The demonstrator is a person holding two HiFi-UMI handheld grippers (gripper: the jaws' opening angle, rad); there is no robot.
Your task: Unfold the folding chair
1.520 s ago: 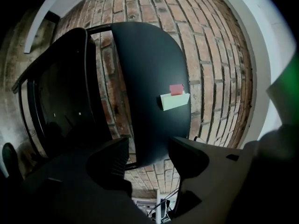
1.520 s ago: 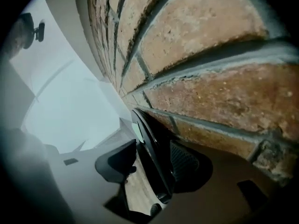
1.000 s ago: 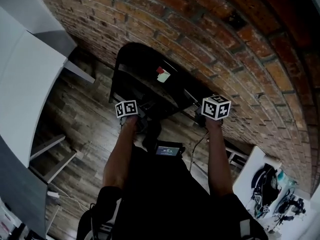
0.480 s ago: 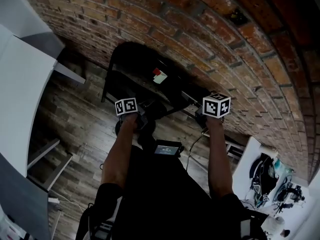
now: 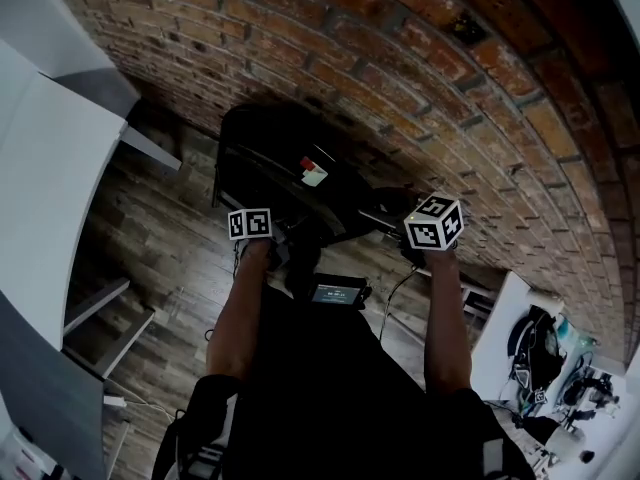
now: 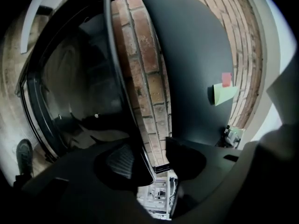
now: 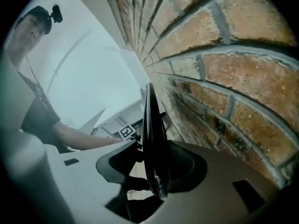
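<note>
Finds the black folding chair (image 5: pixel 285 158) on the wood floor (image 5: pixel 170 228), right against the brick wall (image 5: pixel 400 58), far of the person's legs. Has the left gripper (image 6: pixel 154 164) at its near left side, jaws apart around a frame tube (image 6: pixel 117 78) lying by the left pad, clear of the right. Has the right gripper (image 7: pixel 150 160) at its right side, clamped on the chair's thin edge (image 7: pixel 152 125)

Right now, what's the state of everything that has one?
folding chair: partly open, seat parted from frame tube.
left gripper: open, jaws just closed slightly, frame tube between them.
right gripper: shut on chair's edge.
sticky notes: stuck on seat.
waist screen: lit.
</note>
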